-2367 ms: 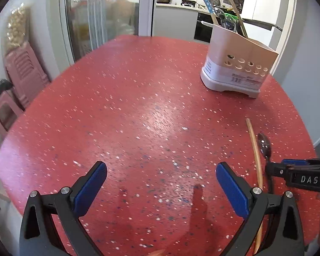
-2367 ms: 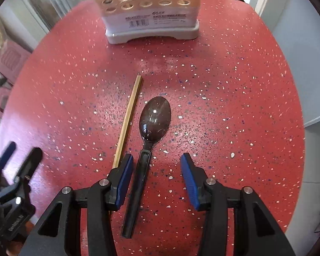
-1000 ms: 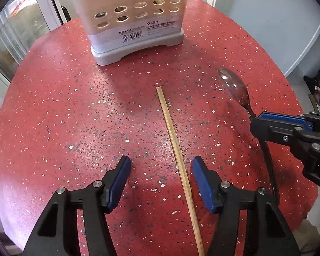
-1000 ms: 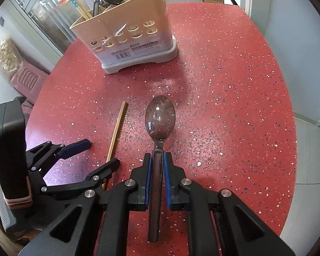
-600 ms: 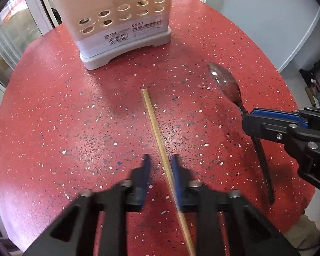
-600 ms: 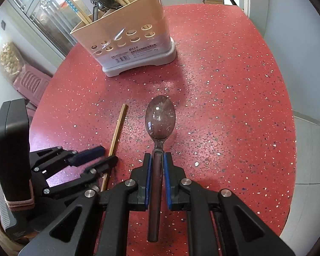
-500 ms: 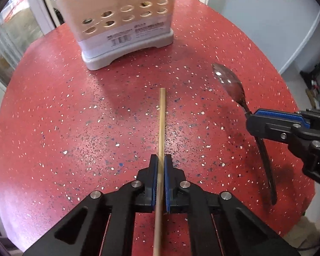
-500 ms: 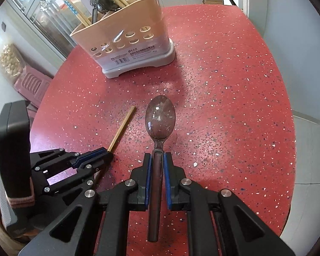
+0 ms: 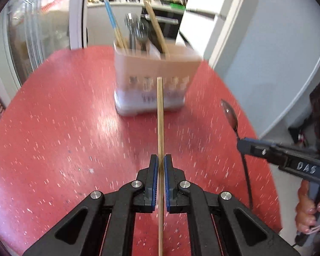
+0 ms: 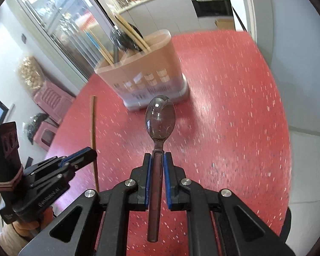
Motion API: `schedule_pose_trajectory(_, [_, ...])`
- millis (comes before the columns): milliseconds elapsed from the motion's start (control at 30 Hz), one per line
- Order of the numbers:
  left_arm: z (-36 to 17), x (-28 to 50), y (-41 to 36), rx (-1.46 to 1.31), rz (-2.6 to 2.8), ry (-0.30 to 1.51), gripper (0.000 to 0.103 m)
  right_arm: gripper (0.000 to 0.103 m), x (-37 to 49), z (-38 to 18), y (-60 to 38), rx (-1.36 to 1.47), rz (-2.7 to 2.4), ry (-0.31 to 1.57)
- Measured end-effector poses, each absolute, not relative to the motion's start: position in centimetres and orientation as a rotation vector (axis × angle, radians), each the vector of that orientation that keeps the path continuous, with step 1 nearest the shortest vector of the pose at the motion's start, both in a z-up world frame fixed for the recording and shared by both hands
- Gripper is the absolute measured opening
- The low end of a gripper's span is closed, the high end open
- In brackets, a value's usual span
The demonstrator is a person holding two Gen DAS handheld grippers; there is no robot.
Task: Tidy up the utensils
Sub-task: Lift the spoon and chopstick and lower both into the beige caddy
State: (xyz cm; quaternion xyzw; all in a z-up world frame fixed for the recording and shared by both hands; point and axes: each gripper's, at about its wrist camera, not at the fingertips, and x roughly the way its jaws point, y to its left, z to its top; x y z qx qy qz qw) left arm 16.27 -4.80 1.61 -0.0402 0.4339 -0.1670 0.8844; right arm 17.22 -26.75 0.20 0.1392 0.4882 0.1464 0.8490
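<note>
The utensil holder (image 9: 153, 81), a beige tub on a pale base with rows of holes low on its front, stands near the far edge of the red speckled counter (image 9: 59, 119). It holds several wooden chopsticks (image 9: 157, 29), one blue-handled stick (image 9: 111, 15) and the dark bowls of metal spoons (image 9: 138, 32), all leaning out of the top; motion blur hides how the inside is divided.

The left gripper (image 9: 160, 166) is clamped on a single wooden chopstick (image 9: 160, 115), held off the counter, its tip pointing toward the holder's front. The right gripper (image 10: 157, 160) is closed on the handle of a dark spoon (image 10: 160, 117), bowl forward and facing up, raised above the counter in front of the holder. In the left wrist view a hand (image 9: 309, 211) grasps the right gripper's handle off the counter's right edge.
</note>
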Motion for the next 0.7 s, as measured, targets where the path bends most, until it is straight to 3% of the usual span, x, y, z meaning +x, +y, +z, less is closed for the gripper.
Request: schedule_pose_trajectory(700, [16.8,25.4,-0.5,-0.191,-0.305,0.549,0.034,0.012,27.2,11.2,-24.8,0.213,0.395,0.75])
